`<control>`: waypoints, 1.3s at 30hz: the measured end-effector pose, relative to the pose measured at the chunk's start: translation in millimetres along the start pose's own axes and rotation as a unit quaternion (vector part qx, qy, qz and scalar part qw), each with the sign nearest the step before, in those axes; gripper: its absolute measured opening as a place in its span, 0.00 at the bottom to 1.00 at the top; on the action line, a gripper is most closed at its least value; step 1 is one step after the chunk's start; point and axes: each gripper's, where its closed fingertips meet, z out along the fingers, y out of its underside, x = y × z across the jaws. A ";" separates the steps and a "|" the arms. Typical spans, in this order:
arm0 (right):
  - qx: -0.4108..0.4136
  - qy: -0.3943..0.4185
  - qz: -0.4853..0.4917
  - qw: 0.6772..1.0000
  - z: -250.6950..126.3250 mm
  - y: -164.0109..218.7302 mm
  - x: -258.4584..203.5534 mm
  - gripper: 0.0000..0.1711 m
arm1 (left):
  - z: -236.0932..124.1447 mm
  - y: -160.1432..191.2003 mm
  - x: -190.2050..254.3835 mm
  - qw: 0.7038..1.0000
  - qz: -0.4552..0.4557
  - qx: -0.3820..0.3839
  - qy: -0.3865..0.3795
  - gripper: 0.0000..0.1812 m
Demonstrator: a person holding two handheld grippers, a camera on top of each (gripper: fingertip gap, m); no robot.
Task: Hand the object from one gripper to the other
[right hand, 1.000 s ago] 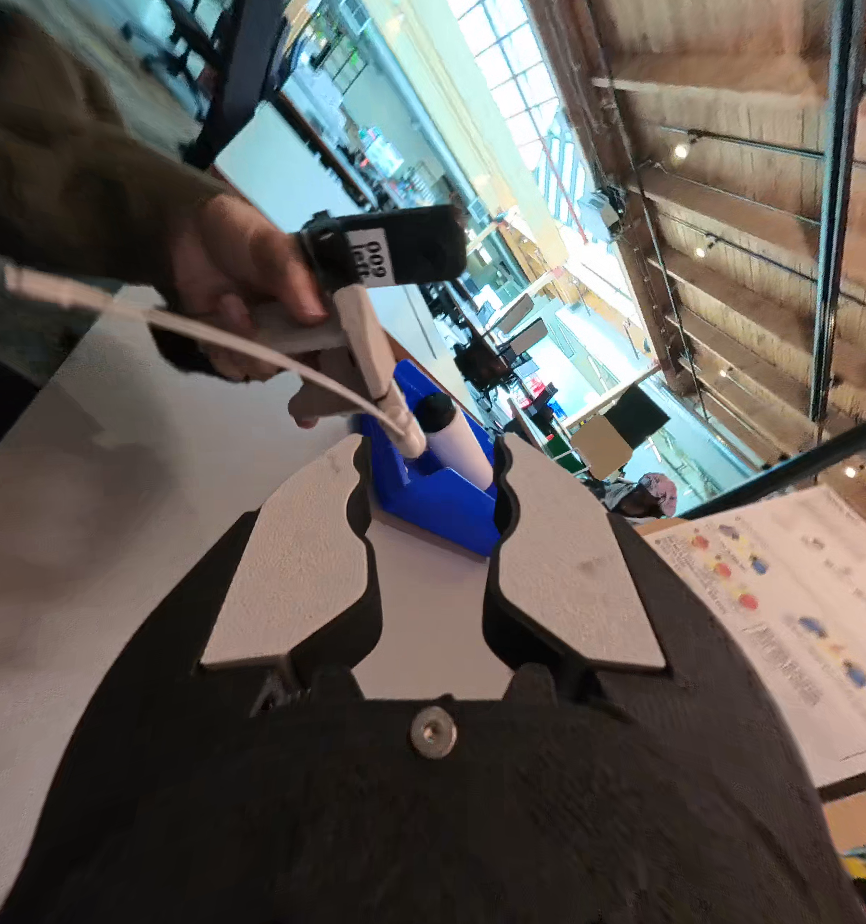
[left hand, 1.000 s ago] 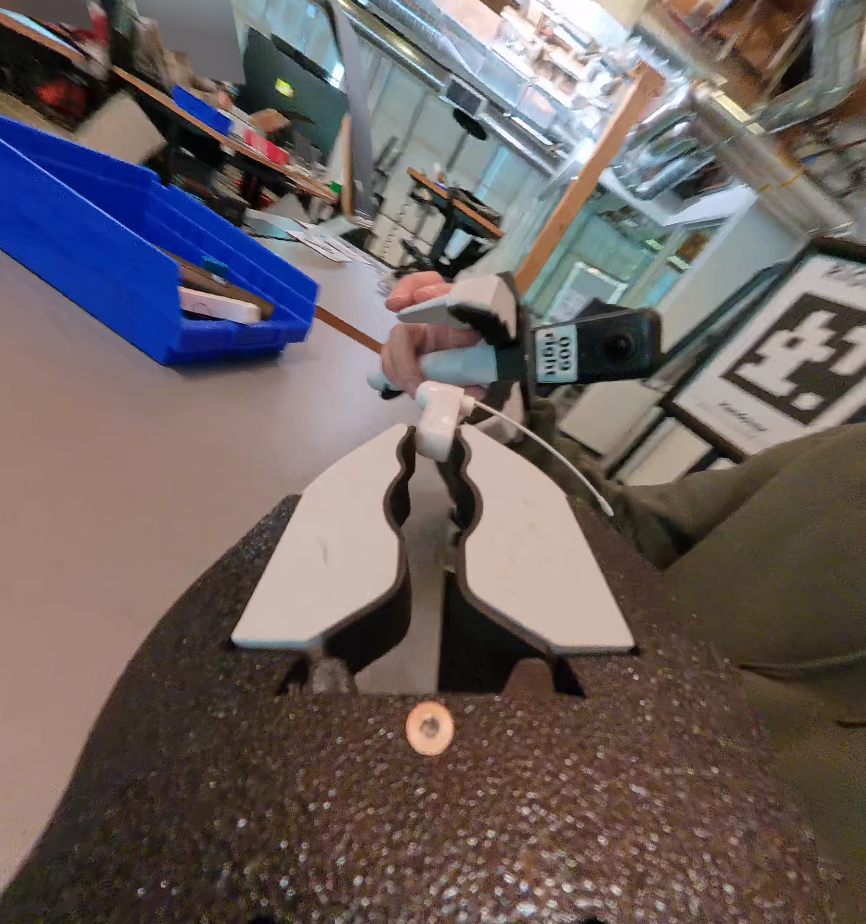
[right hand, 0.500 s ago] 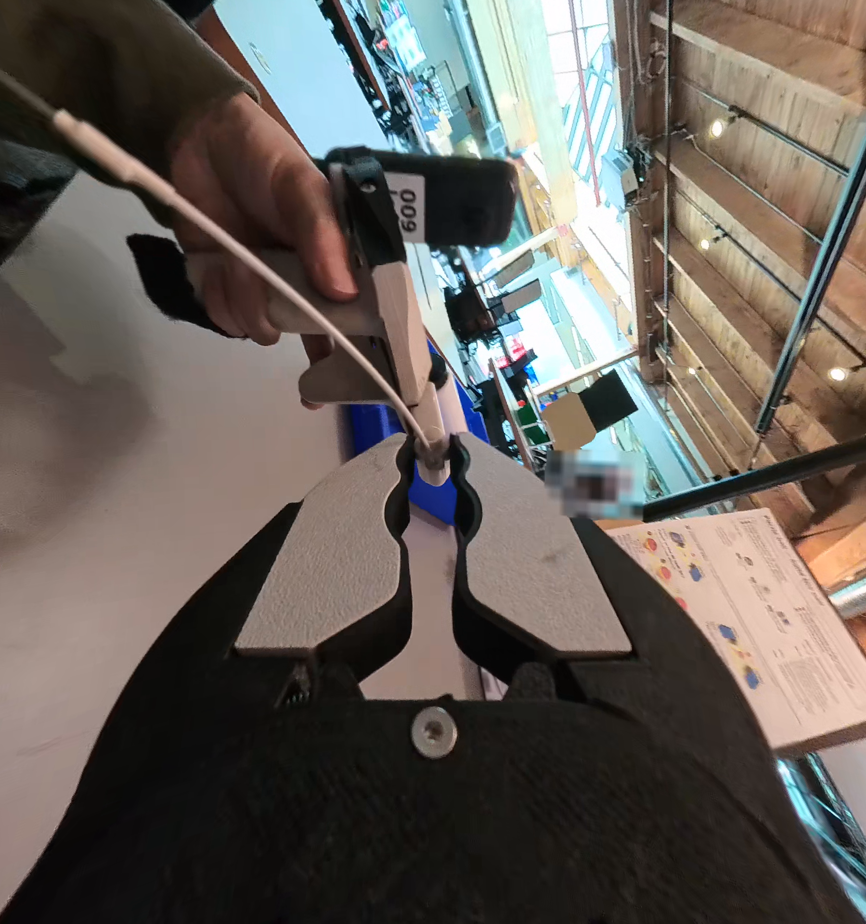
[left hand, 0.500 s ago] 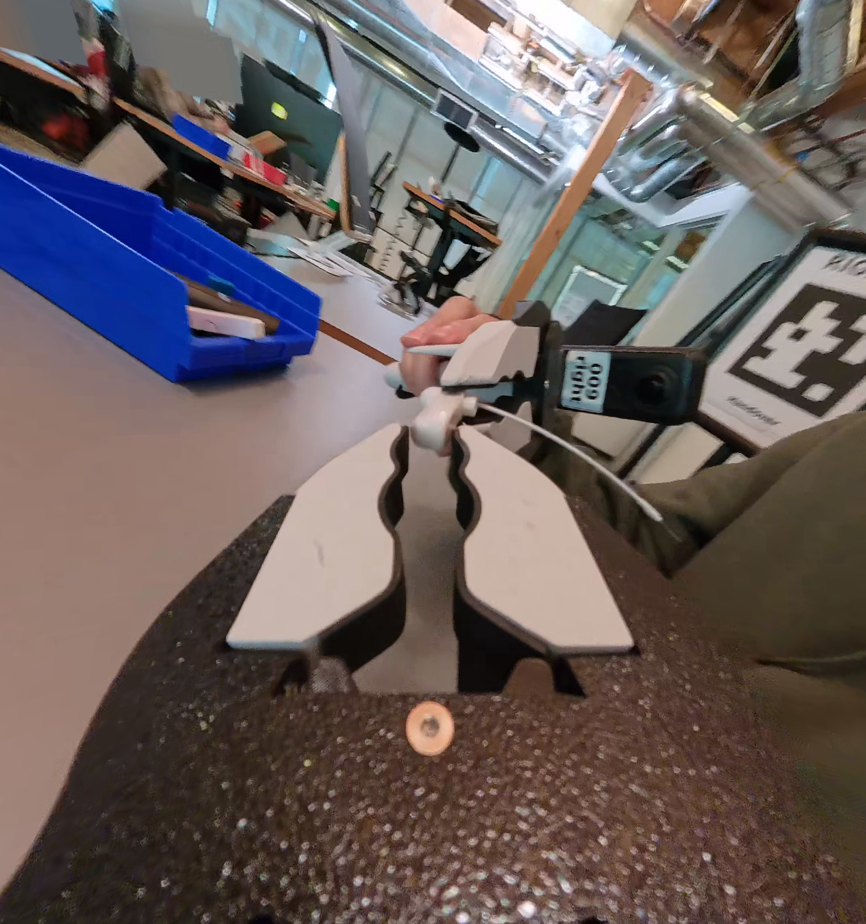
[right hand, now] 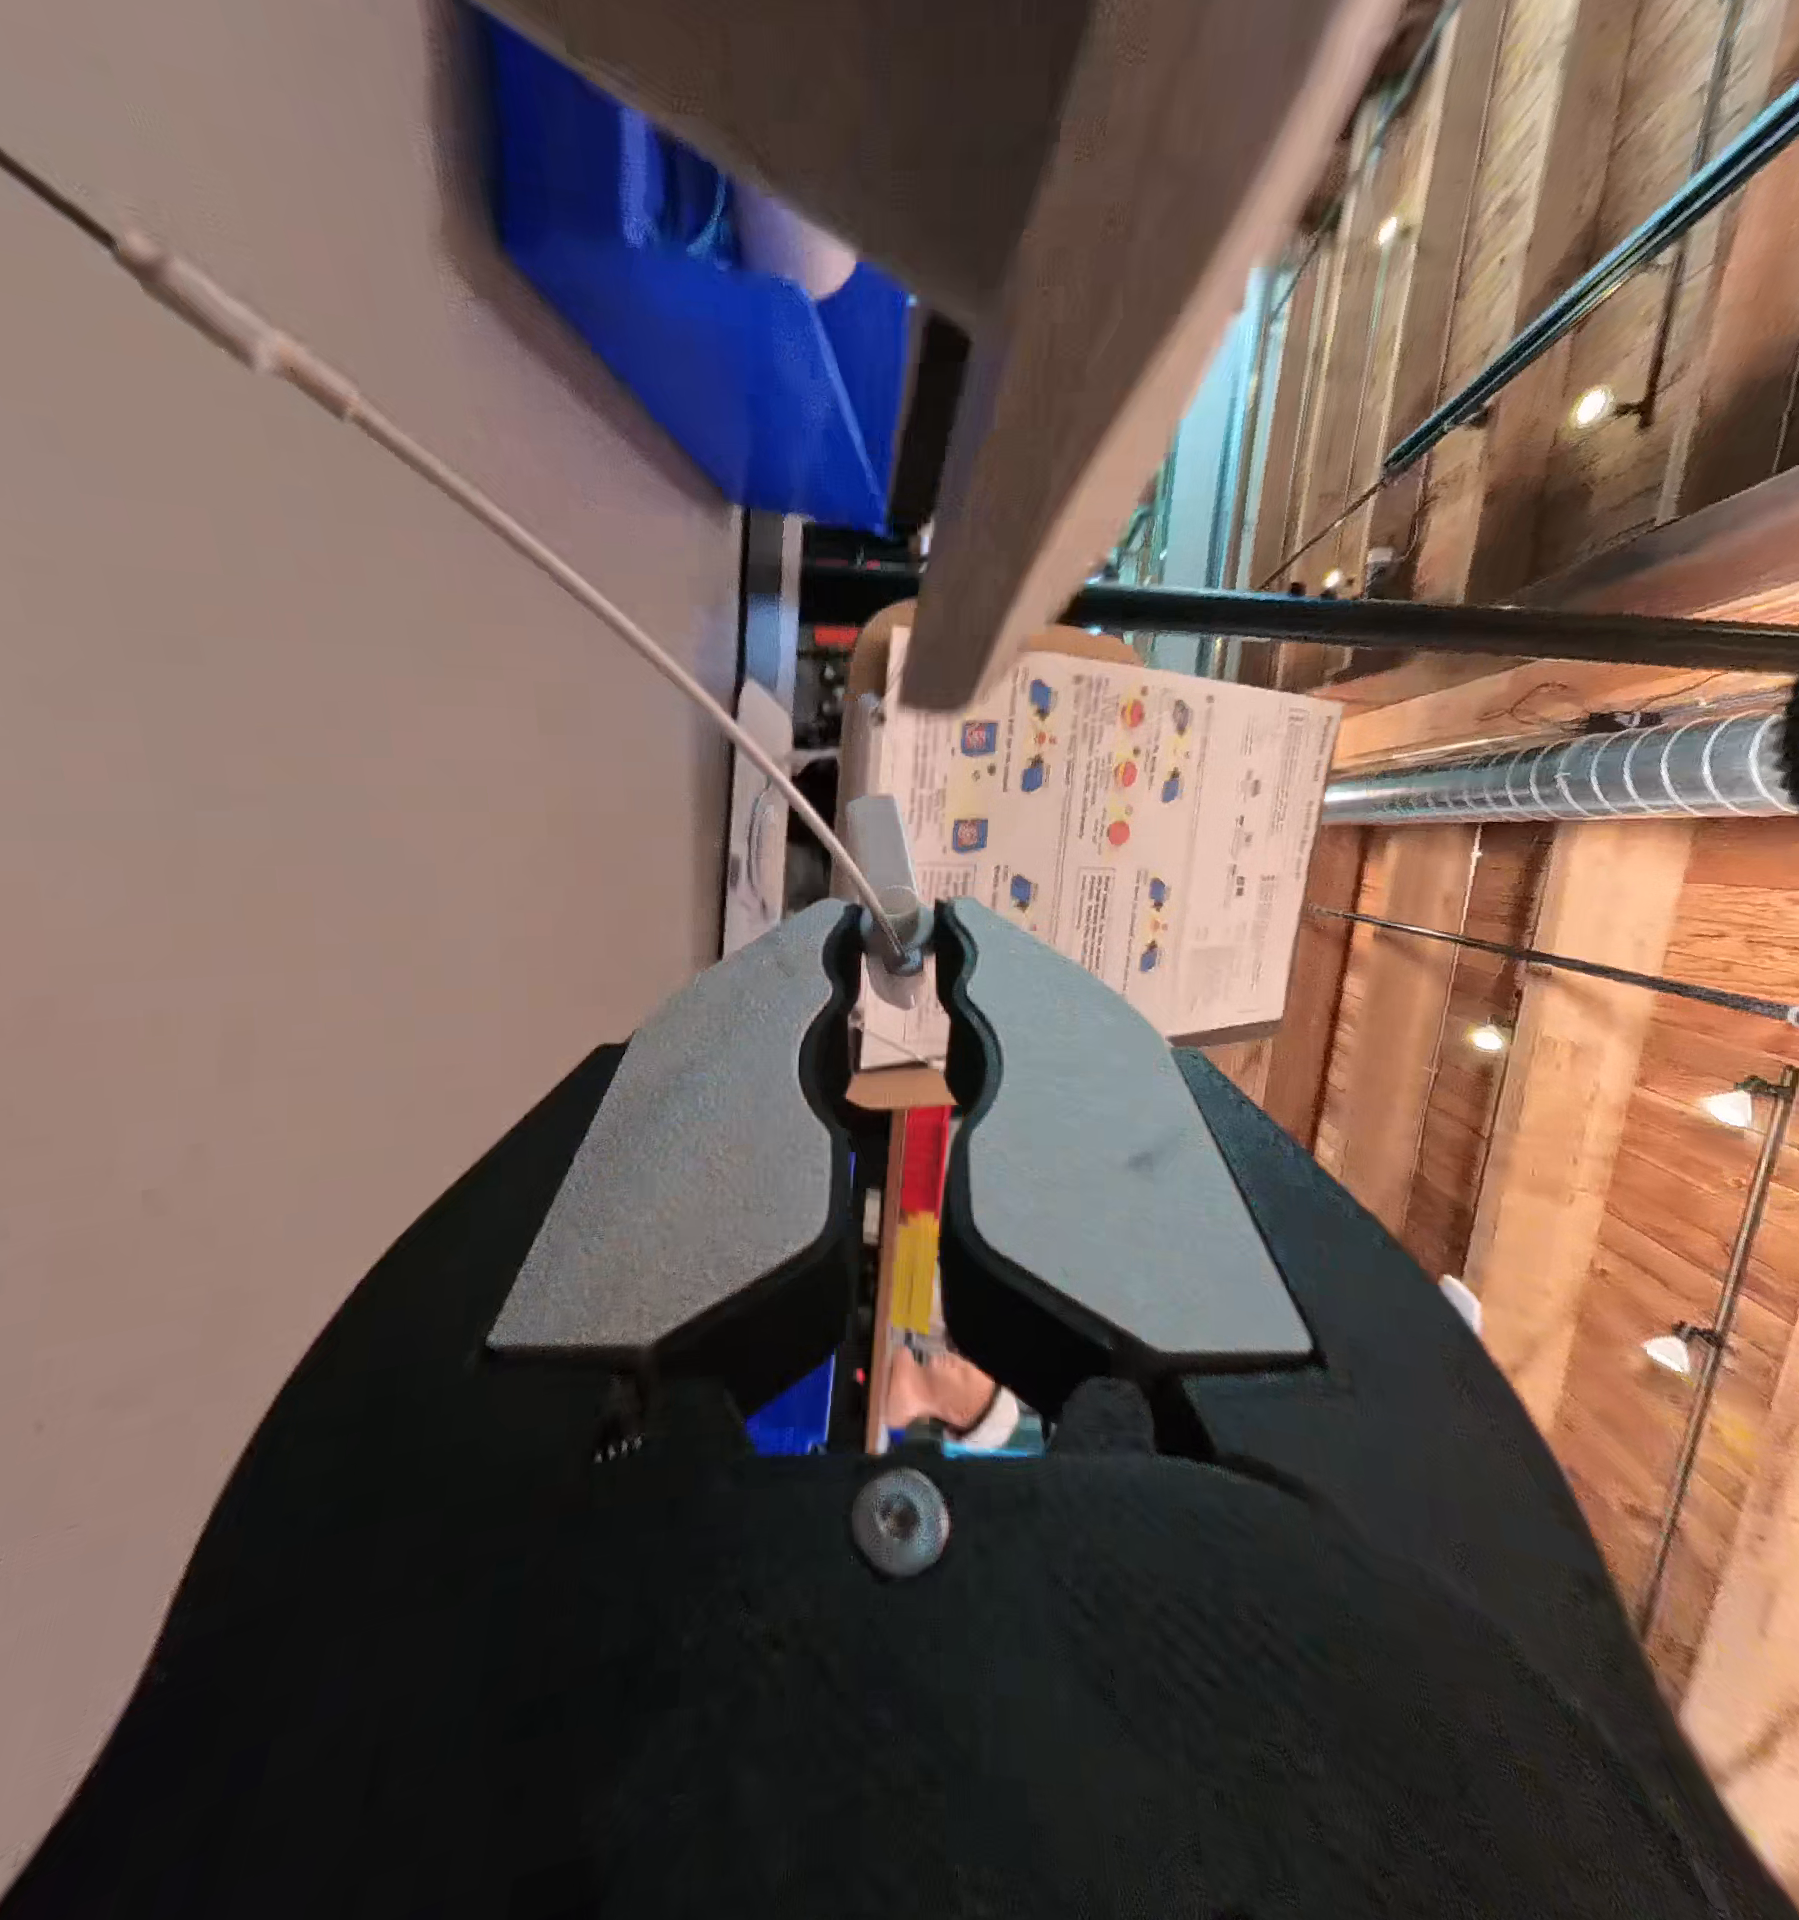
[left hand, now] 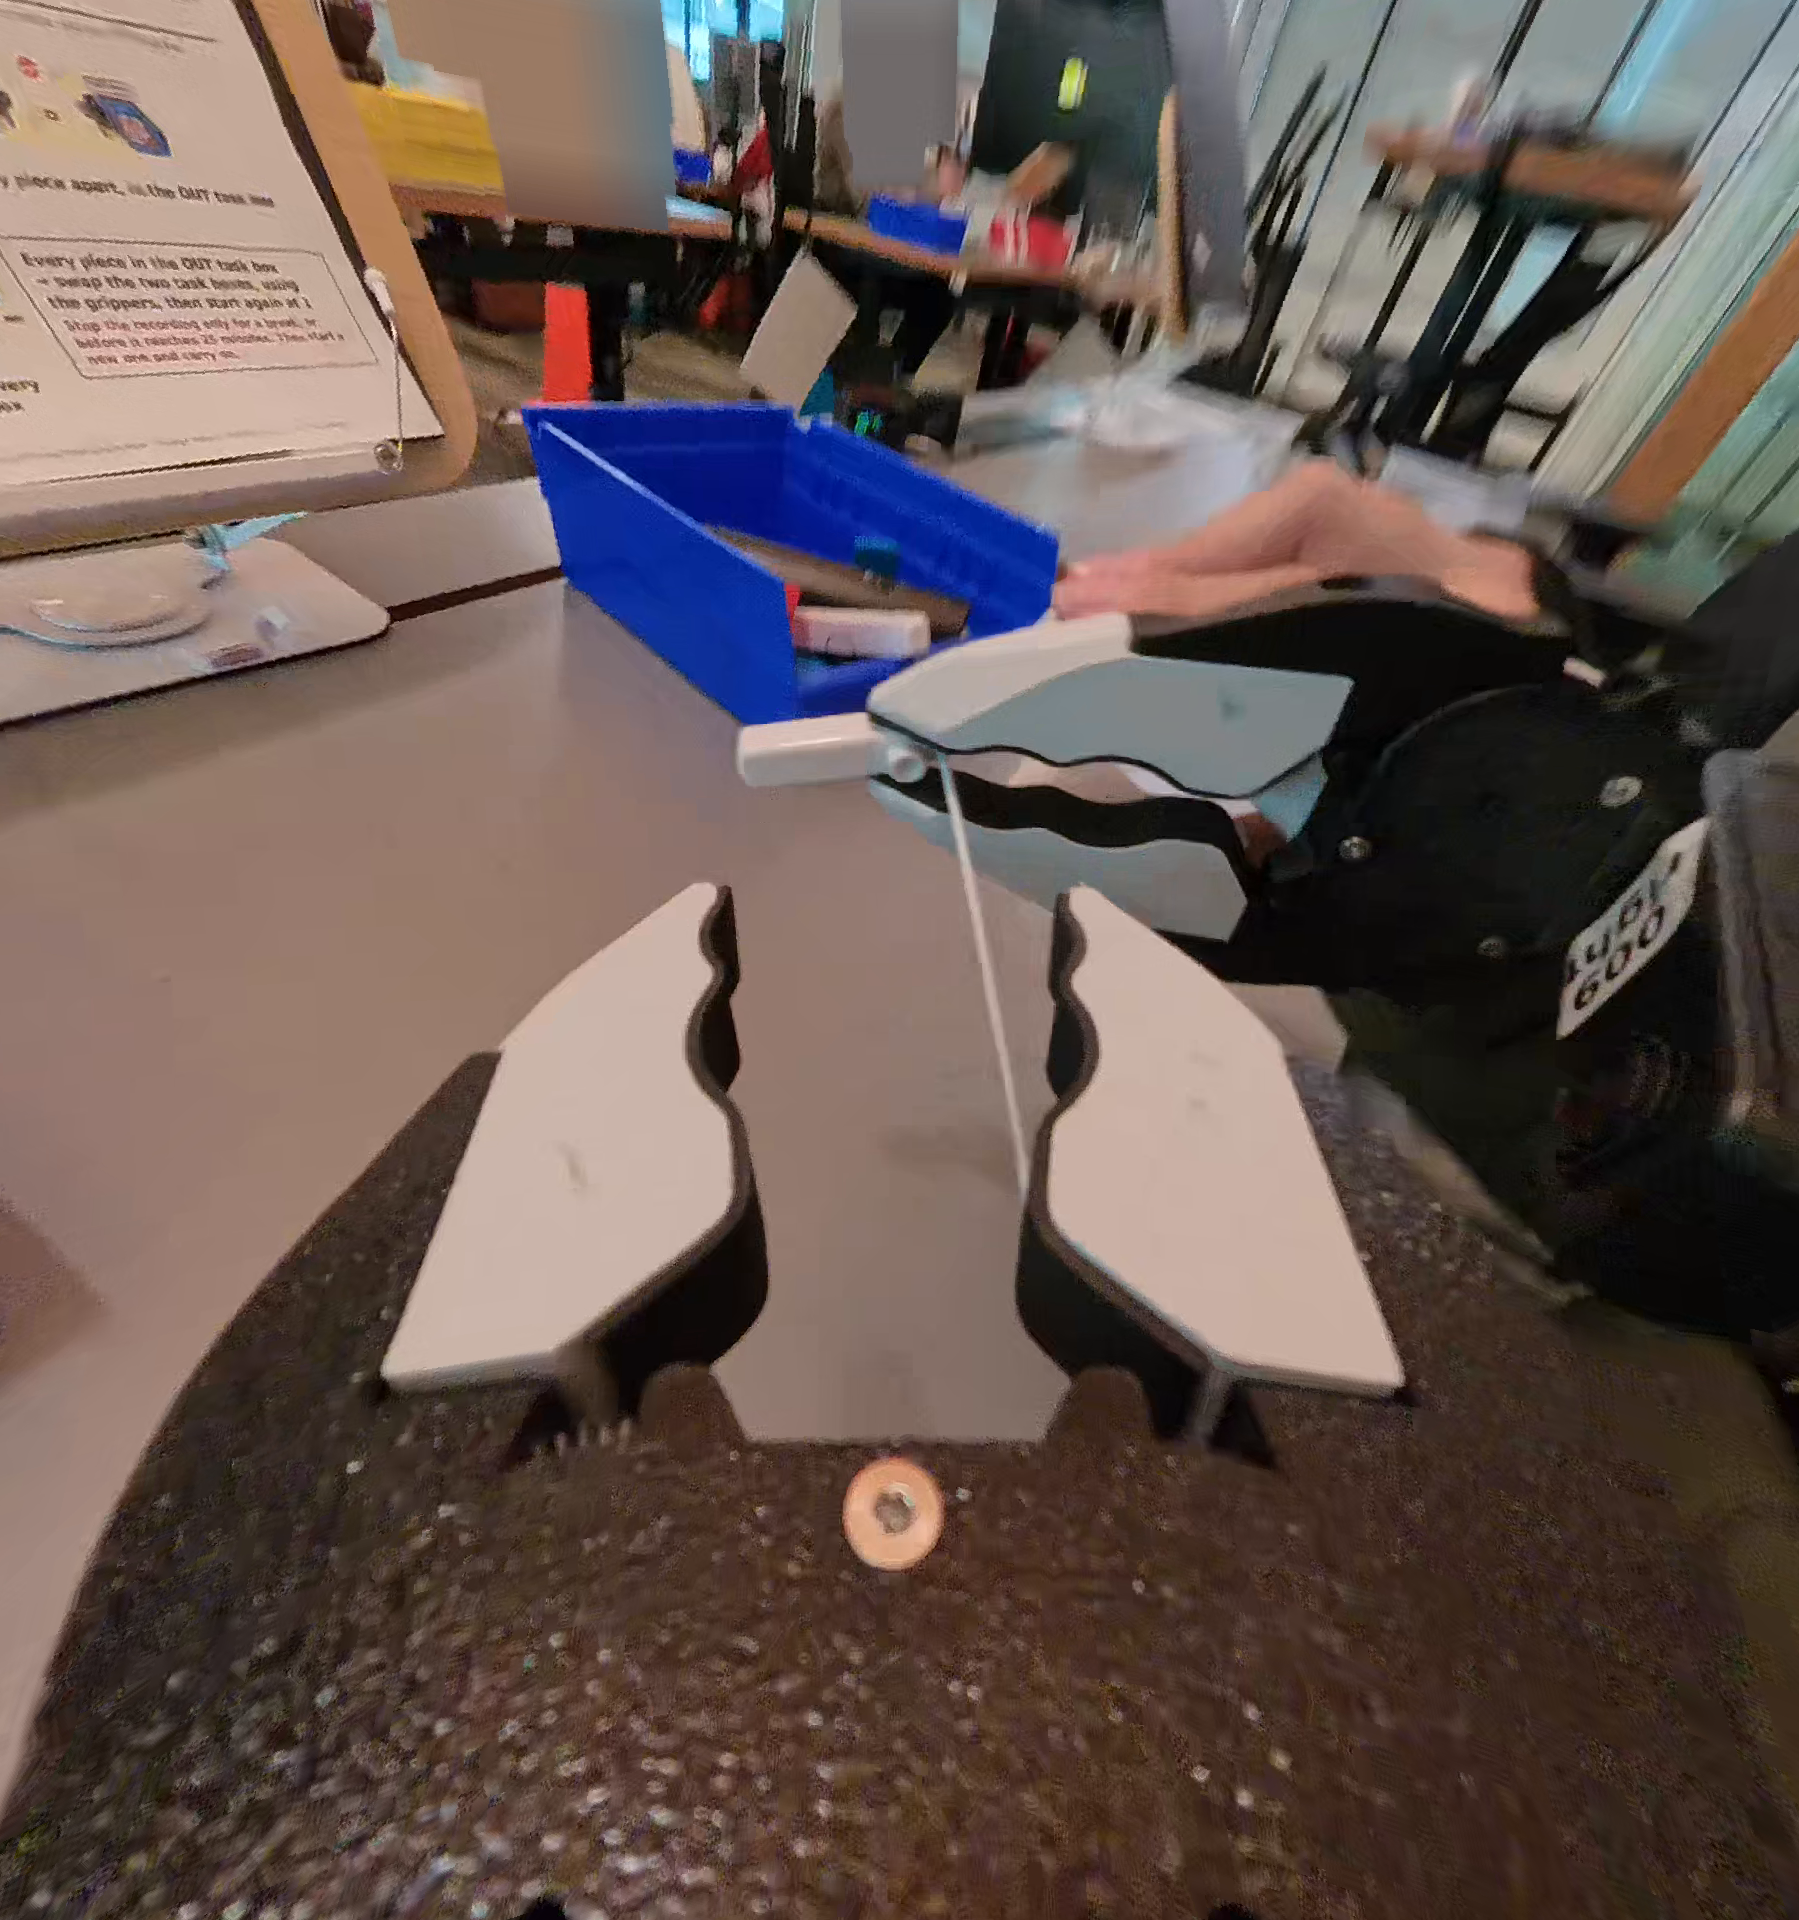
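The object is a small white plug (left hand: 807, 750) with a thin white cable (left hand: 988, 987) hanging from it. In the left wrist view, my right gripper (left hand: 879, 753) comes in from the right, shut on the plug, above the grey table (left hand: 251, 883). My left gripper (left hand: 890, 899) is open and empty, just below and in front of it, with the cable running down between its fingers. In the right wrist view, my right gripper (right hand: 895, 920) is shut on the plug (right hand: 879, 842), and the cable (right hand: 562, 582) trails away to the upper left.
A blue bin (left hand: 666, 540) holding several small parts stands on the table behind the grippers. A printed sheet on a stand (left hand: 147, 260) is at the back left. The right wrist view is rolled sideways and shows the bin (right hand: 708, 353) and the sheet (right hand: 1134, 852).
My left gripper has opened and let go of the plug. My right gripper, which closed on it half a second ago, now holds it alone and has swung to the right.
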 end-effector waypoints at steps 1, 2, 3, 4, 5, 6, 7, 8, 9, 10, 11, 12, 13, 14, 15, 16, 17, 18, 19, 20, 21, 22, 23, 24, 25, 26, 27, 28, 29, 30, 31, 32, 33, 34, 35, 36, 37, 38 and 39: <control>-0.011 -0.002 -0.008 1.000 1.2 -0.9 -1.9 0.08 | 1.5 3.7 3.0 0.999 0.024 -0.018 -0.012 0.29; -0.014 0.004 -0.017 1.000 1.5 -3.2 -1.5 0.08 | 2.8 6.1 4.5 0.998 0.044 -0.030 -0.025 0.26; -0.014 0.005 -0.025 1.000 1.4 -6.3 -2.0 0.08 | 3.8 7.2 5.9 0.997 0.061 -0.033 -0.034 0.23; -0.015 0.004 -0.026 1.000 1.3 -8.3 -2.9 0.08 | 5.1 8.5 6.7 0.996 0.073 -0.036 -0.041 0.21; -0.018 0.006 -0.021 1.000 1.2 -9.7 -2.3 0.08 | 6.4 11.3 7.0 0.995 0.080 -0.043 -0.045 0.19; -0.016 0.007 -0.021 1.000 0.8 -11.7 -1.9 0.08 | 7.5 15.2 7.4 0.994 0.085 -0.055 -0.045 0.15; -0.014 0.006 -0.026 1.000 0.2 -13.5 -2.1 0.08 | 8.3 19.1 7.8 0.993 0.090 -0.066 -0.044 0.12; -0.018 0.008 -0.026 0.999 -0.1 -13.0 -1.1 0.08 | 8.8 21.3 6.9 0.992 0.093 -0.072 -0.046 0.07; -0.021 0.007 -0.026 0.999 -0.1 -12.5 -1.1 0.08 | 8.8 20.7 6.3 0.992 0.095 -0.068 -0.048 0.02; -0.019 0.003 -0.030 0.999 -0.2 -12.9 -2.1 0.08 | 8.5 18.4 6.8 0.992 0.098 -0.060 -0.047 0.01; -0.019 0.005 -0.029 0.999 -0.4 -12.5 -1.5 0.08 | 8.0 17.4 7.4 0.992 0.102 -0.058 -0.045 0.01; -0.019 0.006 -0.024 1.000 -0.4 -11.9 -1.0 0.08 | 7.8 18.7 7.8 0.991 0.107 -0.064 -0.042 0.01; -0.018 0.000 -0.016 1.000 -0.4 -11.8 -1.9 0.08 | 8.1 21.4 7.3 0.991 0.109 -0.073 -0.041 0.01; -0.016 -0.001 -0.009 1.000 -0.5 -12.3 -1.8 0.08 | 8.7 23.4 5.9 0.990 0.106 -0.077 -0.042 0.01; -0.015 0.001 -0.009 1.000 -0.8 -12.9 -0.8 0.08 | 9.5 24.4 5.3 0.991 0.105 -0.076 -0.042 0.01; -0.016 -0.001 -0.015 1.000 -0.9 -13.0 -1.6 0.08 | 10.5 26.0 5.1 0.991 0.106 -0.078 -0.038 0.01; -0.018 -0.006 -0.015 1.000 -0.5 -12.5 -3.2 0.08 | 11.0 27.1 3.1 0.990 0.108 -0.079 -0.039 0.01; -0.017 -0.010 -0.012 1.000 0.1 -12.2 -4.6 0.08 | 11.2 27.2 0.6 0.989 0.114 -0.078 -0.044 0.01; -0.012 -0.014 -0.006 1.000 0.5 -12.0 -5.9 0.08 | 10.8 26.7 -1.9 0.988 0.124 -0.075 -0.049 0.00; -0.006 -0.018 0.007 1.000 0.9 -11.8 -6.6 0.08 | 9.9 24.0 -4.7 0.987 0.135 -0.065 -0.056 0.00; 0.002 -0.020 0.027 0.999 1.0 -11.4 -6.3 0.08 | 8.1 19.2 -6.6 0.986 0.146 -0.050 -0.061 0.00; 0.014 -0.020 0.047 0.999 0.5 -11.6 -4.3 0.08 | 5.5 13.6 -8.3 0.984 0.160 -0.033 -0.066 0.00; 0.033 -0.021 0.068 0.997 -0.6 -13.0 -1.9 0.14 | 2.2 8.2 -10.9 0.981 0.180 -0.019 -0.074 0.00; 0.055 -0.027 0.094 0.994 -2.1 -14.5 -0.3 0.20 | -1.4 2.9 -13.1 0.974 0.210 -0.005 -0.081 0.00; 0.071 -0.035 0.125 0.989 -3.1 -13.7 1.4 0.27 | -6.0 -3.1 -16.0 0.966 0.241 0.012 -0.092 0.00; 0.084 -0.050 0.155 0.983 -4.0 -12.1 1.3 0.33 | -10.5 -8.1 -18.9 0.959 0.264 0.024 -0.101 0.00; 0.101 -0.073 0.181 0.975 -5.8 -11.6 -1.4 0.40 | -13.7 -11.6 -18.5 0.954 0.282 0.033 -0.095 0.00; 0.118 -0.096 0.213 0.965 -8.4 -11.1 -3.5 0.44 | -17.0 -14.8 -19.0 0.951 0.291 0.043 -0.093 0.00; 0.135 -0.115 0.258 0.950 -11.2 -10.6 -3.3 0.45 | -19.9 -17.5 -19.4 0.948 0.300 0.052 -0.090 0.00; 0.157 -0.139 0.314 0.926 -14.7 -12.2 -1.6 0.48 | -22.0 -19.3 -16.7 0.944 0.315 0.063 -0.078 0.00; 0.186 -0.165 0.376 0.893 -19.4 -16.0 2.2 0.50 | -23.6 -20.2 -13.9 0.940 0.327 0.072 -0.066 0.00; 0.221 -0.191 0.434 0.852 -25.3 -21.5 7.5 0.51 | -24.9 -20.7 -13.8 0.939 0.330 0.075 -0.063 0.00; 0.259 -0.211 0.480 0.811 -31.7 -27.1 14.0 0.49 | -25.1 -20.7 -13.0 0.940 0.327 0.078 -0.058 0.00; 0.292 -0.219 0.511 0.778 -37.2 -31.2 20.3 0.45 | -24.4 -19.5 -10.9 0.944 0.318 0.079 -0.045 0.00; 0.316 -0.222 0.526 0.758 -41.3 -34.1 24.3 0.41 | -23.8 -19.3 -8.4 0.947 0.308 0.084 -0.034 0.00; 0.328 -0.226 0.533 0.746 -43.1 -36.0 25.0 0.36 | -23.3 -19.4 -5.7 0.949 0.302 0.089 -0.024 0.00; 0.330 -0.237 0.541 0.736 -42.8 -37.8 22.6 0.34 | -22.5 -18.7 -3.6 0.950 0.300 0.090 -0.016 0.00; 0.327 -0.250 0.551 0.726 -41.3 -39.3 19.3 0.33 | -21.5 -17.5 -2.8 0.950 0.299 0.088 -0.014 0.00; 0.328 -0.262 0.556 0.717 -40.7 -41.2 16.6 0.28 | -20.6 -16.5 -2.8 0.950 0.299 0.085 -0.014 0.00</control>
